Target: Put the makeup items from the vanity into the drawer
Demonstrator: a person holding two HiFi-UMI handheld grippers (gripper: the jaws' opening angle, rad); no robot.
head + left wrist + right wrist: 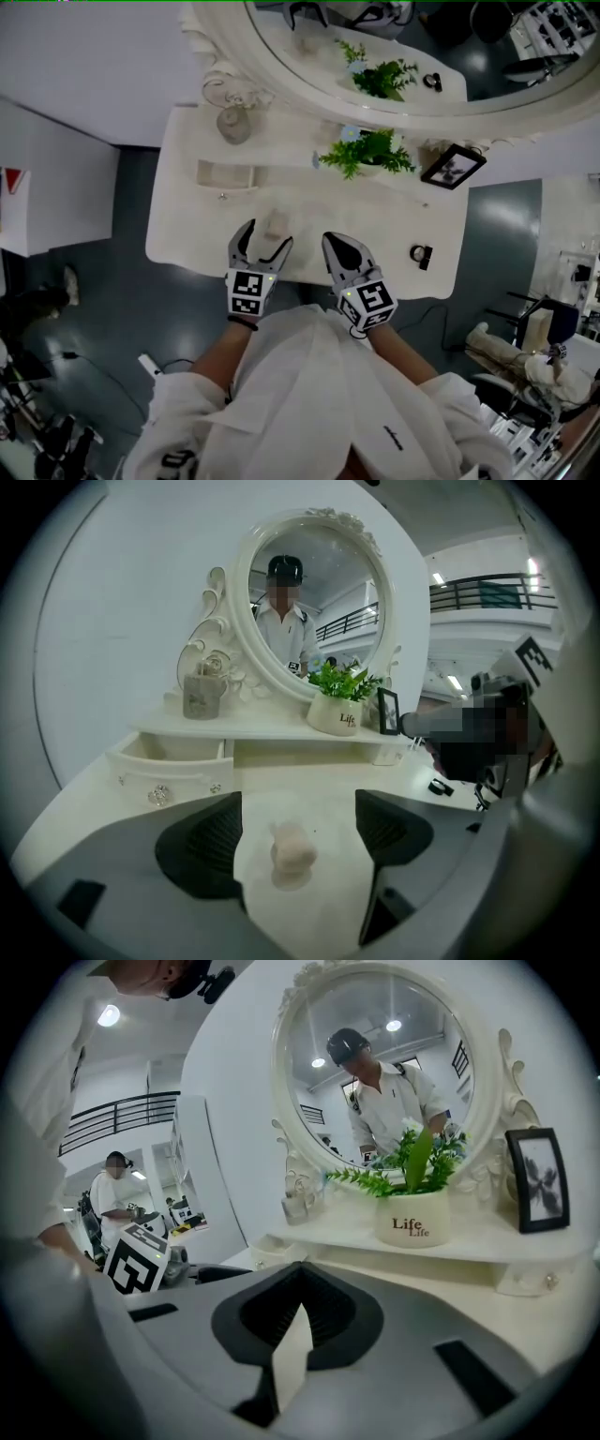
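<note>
Left gripper [266, 246]: jaws spread, loose around the sponge [292, 849]
Sponge: front-right of the open drawer [167, 778], bare tabletop [394, 223] between
Right gripper [345, 253]: clamped on nothing, by the front edge

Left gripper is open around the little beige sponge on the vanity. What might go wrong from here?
1. The sponge is small and rounded, standing untouched between the open jaws of the left gripper; an off-centre close may tip or roll it.
2. The open drawer sits under the shelf, so the drop could catch the shelf edge.
3. A small black item lies near the front edge of the vanity by the shut right gripper; a sweep might knock it off.
</note>
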